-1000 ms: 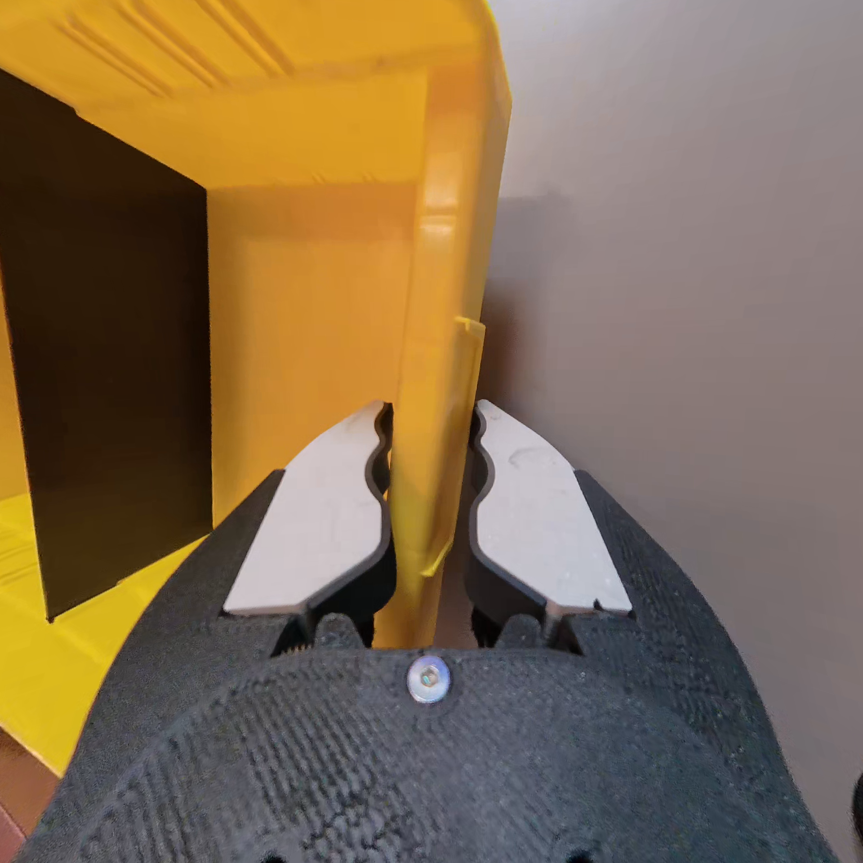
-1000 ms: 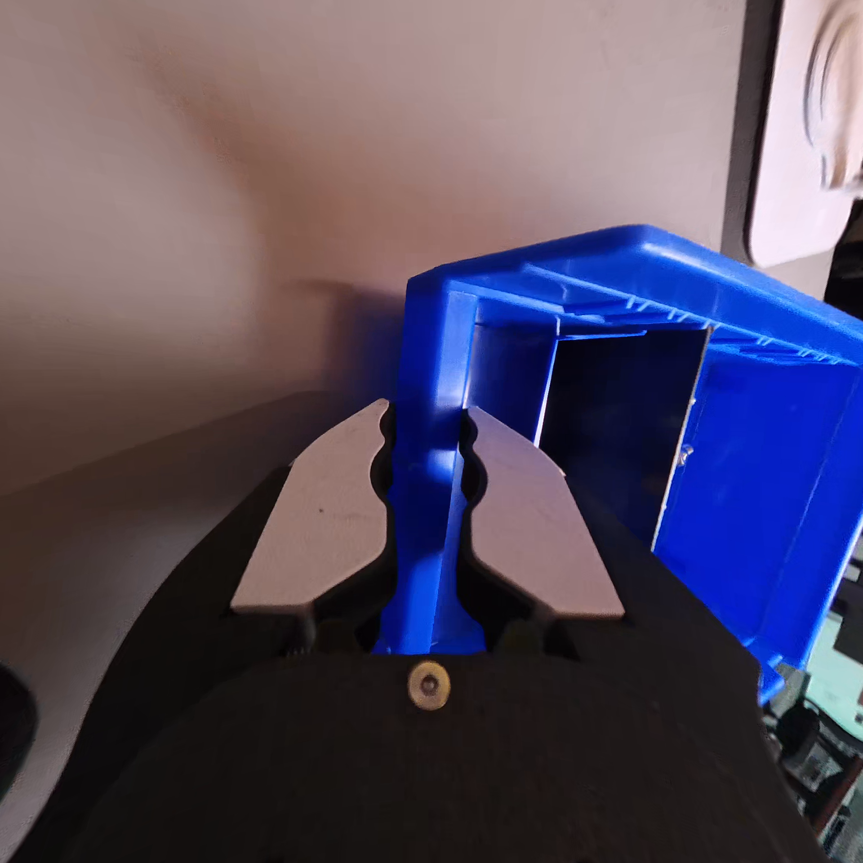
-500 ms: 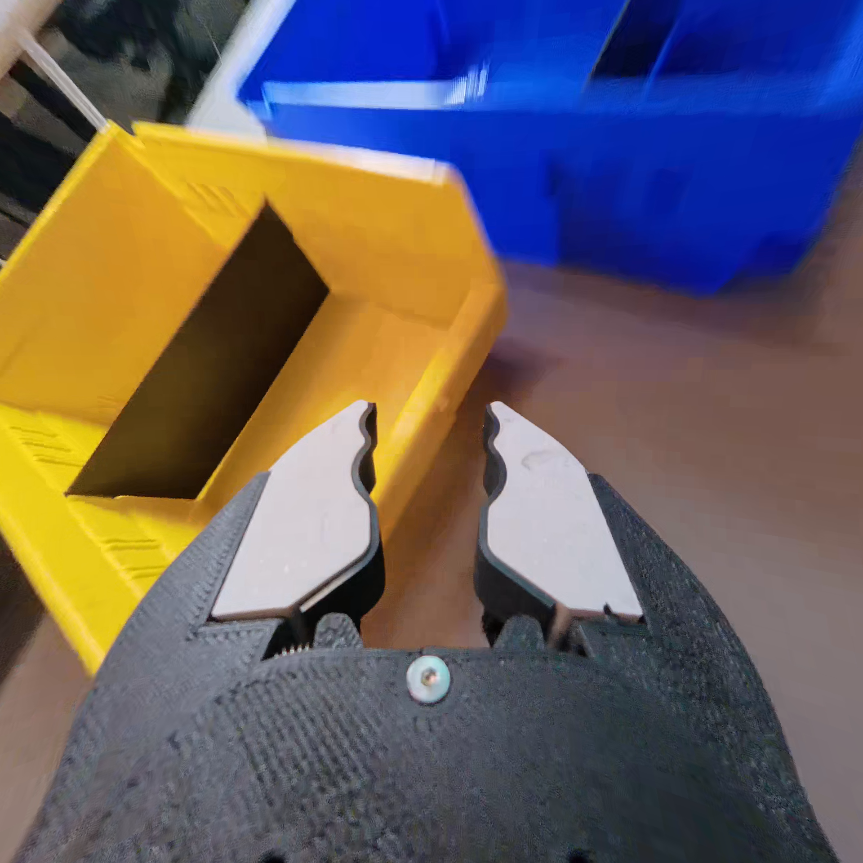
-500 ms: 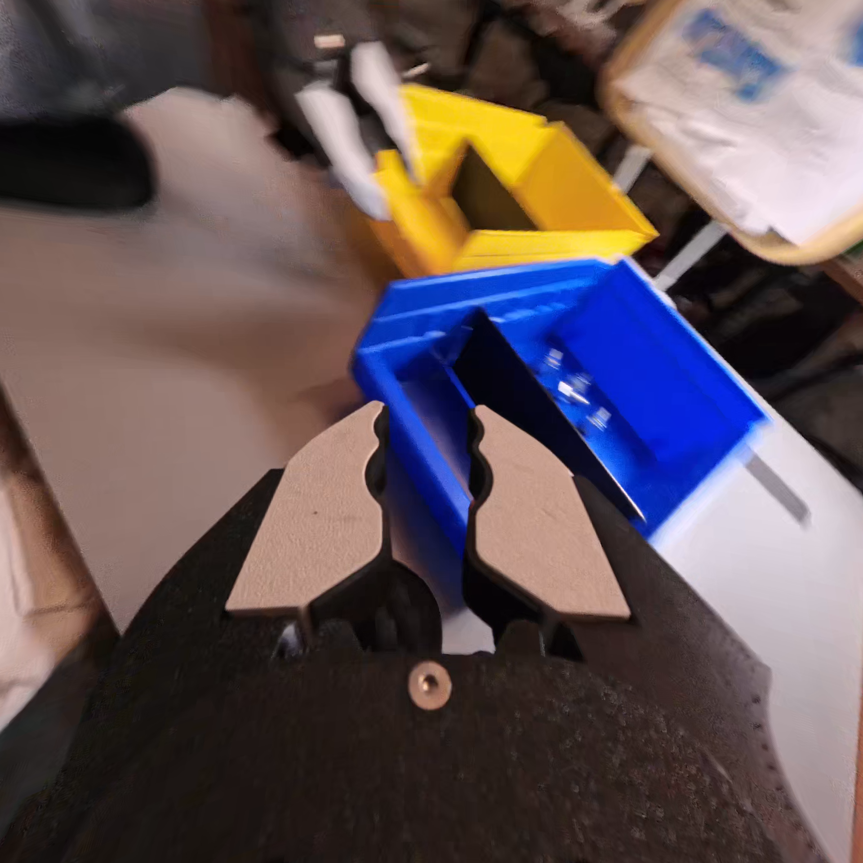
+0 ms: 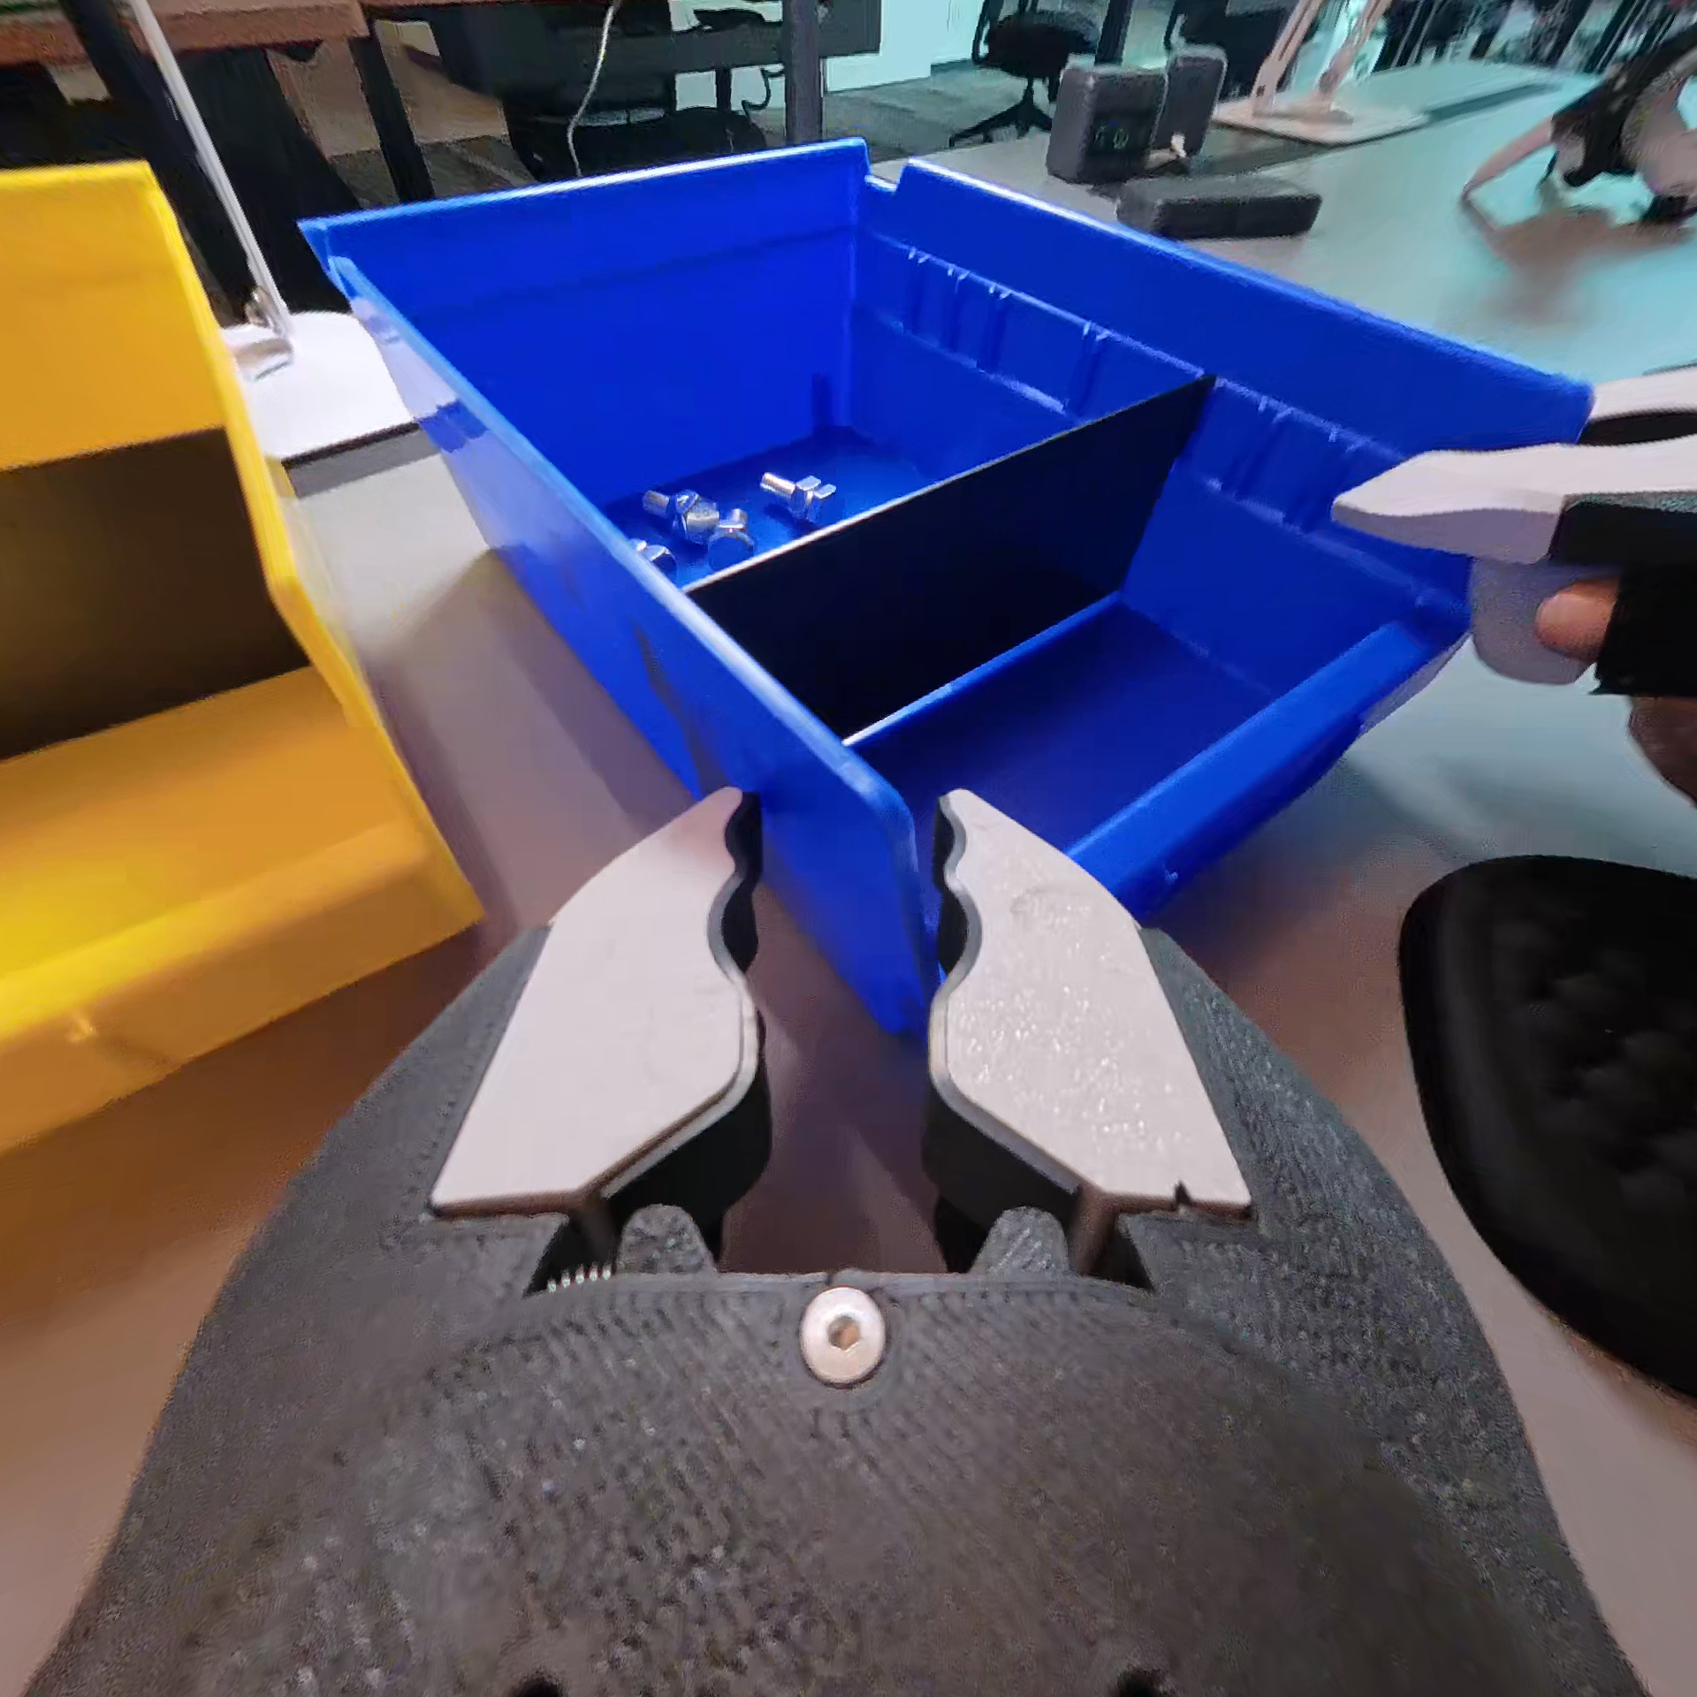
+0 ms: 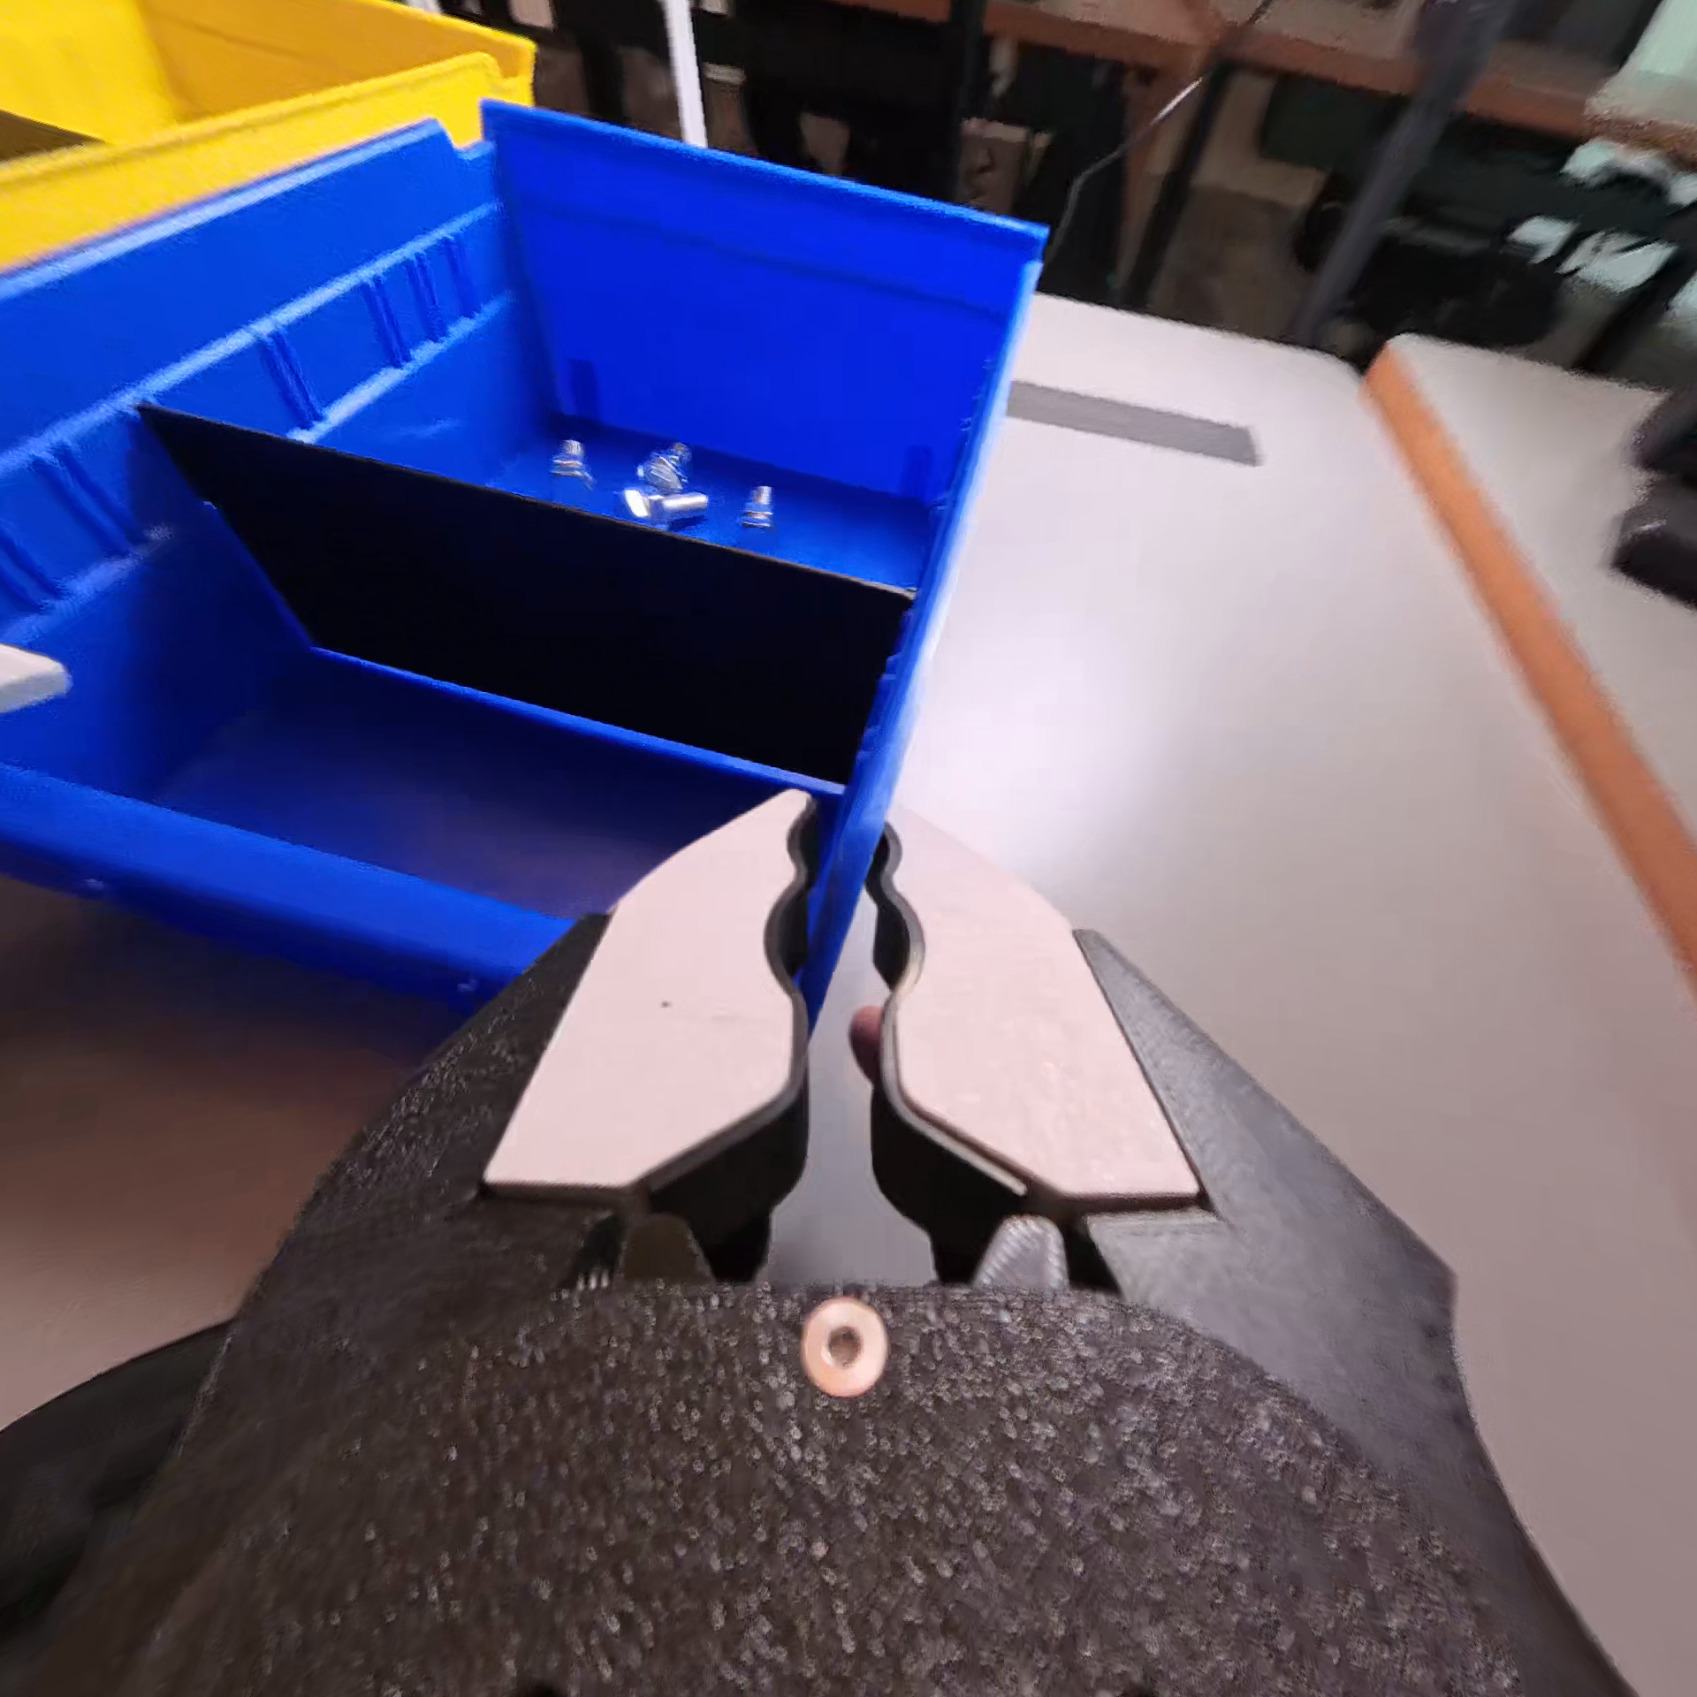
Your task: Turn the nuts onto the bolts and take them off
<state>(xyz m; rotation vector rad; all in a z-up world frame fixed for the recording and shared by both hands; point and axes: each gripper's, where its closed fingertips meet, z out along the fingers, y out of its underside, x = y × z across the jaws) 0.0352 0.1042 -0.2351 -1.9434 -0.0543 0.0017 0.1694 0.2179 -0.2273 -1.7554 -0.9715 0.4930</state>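
Pale grey tabletop [image 6: 1240, 643] is shown carrying a blue bin [image 5: 643, 312] [image 6: 753, 275] and, just beside it, a yellow bin [image 5: 165, 826] [image 6: 184, 138]; desks and office chairs are seen blurred in the room behind. The blue bin is divided by a black partition [image 5: 937, 588] [image 6: 551, 588] into two compartments. Several silver bolts [image 5: 725, 519] [image 6: 657, 487] are seen lying loose in the far compartment, against the end wall; whether nuts are threaded on them cannot be told. The near compartment is shown bare.

The left gripper [image 5: 843, 822] is held at one near corner of the blue bin, its fingers parted widely on either side of the corner wall and not closed on it. The right gripper [image 6: 845, 822] [image 5: 1506, 514] is held at the opposite near corner, its fingers narrowly parted astride the side wall; whether the wall is actually pinched cannot be told. A black padded object [image 5: 1561, 1084] is seen lying near the tabletop's right edge.
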